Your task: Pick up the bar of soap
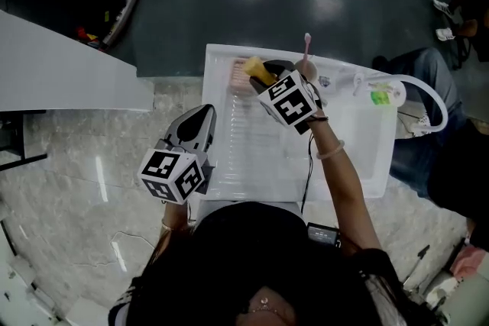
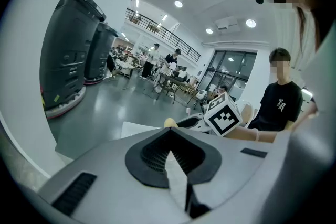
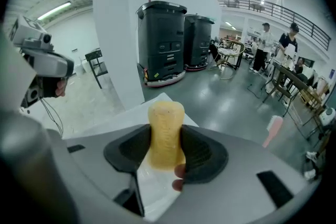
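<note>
A marbled desk (image 1: 69, 164) is seen carrying a white basin (image 1: 359, 141). The left claw (image 2: 170, 152) is held at the basin's near left edge, pressed together on nothing. The right claw (image 3: 167, 149) is held over the far side, pinching the yellow bar of soap (image 3: 166, 134) upright. A pink toothbrush (image 1: 307, 46) is seen just right of it.
</note>
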